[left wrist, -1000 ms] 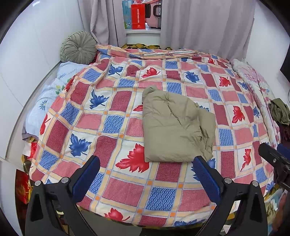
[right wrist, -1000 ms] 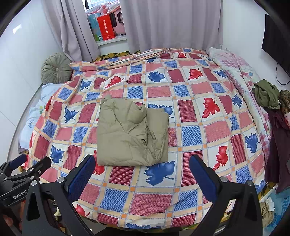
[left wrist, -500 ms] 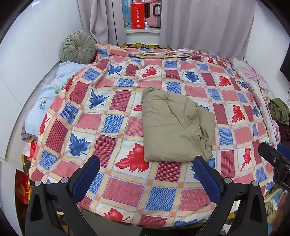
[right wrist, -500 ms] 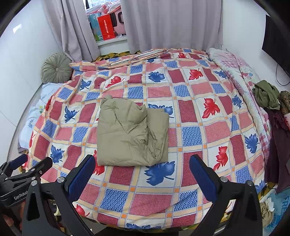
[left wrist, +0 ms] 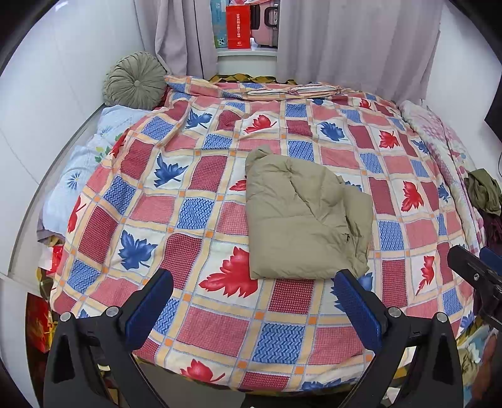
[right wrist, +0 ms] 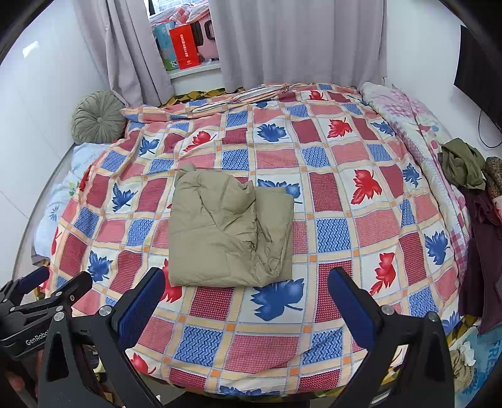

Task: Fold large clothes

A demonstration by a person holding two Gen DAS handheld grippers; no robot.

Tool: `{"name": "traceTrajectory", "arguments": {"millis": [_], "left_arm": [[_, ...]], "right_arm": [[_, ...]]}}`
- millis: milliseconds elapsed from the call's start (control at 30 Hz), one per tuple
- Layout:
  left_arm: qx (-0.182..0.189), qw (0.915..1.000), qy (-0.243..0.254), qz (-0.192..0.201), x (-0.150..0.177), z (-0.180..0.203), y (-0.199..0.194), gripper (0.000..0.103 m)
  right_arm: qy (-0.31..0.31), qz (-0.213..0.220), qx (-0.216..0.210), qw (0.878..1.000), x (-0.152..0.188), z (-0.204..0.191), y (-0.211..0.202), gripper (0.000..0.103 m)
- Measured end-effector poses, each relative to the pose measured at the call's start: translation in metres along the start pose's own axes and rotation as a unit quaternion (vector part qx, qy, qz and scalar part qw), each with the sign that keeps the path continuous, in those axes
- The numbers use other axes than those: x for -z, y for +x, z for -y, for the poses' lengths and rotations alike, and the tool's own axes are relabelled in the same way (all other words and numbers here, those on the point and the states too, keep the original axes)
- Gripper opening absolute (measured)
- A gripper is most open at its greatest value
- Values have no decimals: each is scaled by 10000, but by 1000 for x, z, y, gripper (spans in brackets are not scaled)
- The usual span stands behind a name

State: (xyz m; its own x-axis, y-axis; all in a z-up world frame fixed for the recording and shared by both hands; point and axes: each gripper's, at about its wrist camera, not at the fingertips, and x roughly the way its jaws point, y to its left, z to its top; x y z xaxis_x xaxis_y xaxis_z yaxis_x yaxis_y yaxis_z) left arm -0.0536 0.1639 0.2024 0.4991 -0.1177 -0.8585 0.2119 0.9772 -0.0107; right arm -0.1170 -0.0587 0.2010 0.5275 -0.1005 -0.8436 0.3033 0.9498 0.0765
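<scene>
The folded khaki jacket (left wrist: 301, 216) lies in the middle of the checked bedspread (left wrist: 194, 201), in the same spot as a second ago. The left gripper (left wrist: 252, 301) and the right gripper (right wrist: 246, 296) both hover spread wide at the bedspread's near edge, holding nothing. "GenRobo" is readable on the left gripper's body.

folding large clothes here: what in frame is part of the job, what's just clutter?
Job:
- khaki padded garment, folded on the patterned quilt
- left gripper, open
- right gripper, open

Lying about:
- round green cushion
- red box on the sill
- olive clothes heap at the bed's right edge
</scene>
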Motion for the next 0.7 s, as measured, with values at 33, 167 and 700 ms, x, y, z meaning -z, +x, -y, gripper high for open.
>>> {"name": "traceTrajectory", "arguments": {"millis": [33, 167, 700], "left_arm": [[-2, 10000, 7, -1, 0, 0, 0, 103], [-2, 10000, 12, -4, 0, 0, 1, 103], [2, 10000, 11, -16, -1, 0, 1, 103]], "right_arm": [[1, -4, -7, 10000, 0, 0, 0, 103], [13, 8, 7, 10000, 1, -1, 0, 103], [21, 5, 10, 10000, 2, -2, -1, 103]]}}
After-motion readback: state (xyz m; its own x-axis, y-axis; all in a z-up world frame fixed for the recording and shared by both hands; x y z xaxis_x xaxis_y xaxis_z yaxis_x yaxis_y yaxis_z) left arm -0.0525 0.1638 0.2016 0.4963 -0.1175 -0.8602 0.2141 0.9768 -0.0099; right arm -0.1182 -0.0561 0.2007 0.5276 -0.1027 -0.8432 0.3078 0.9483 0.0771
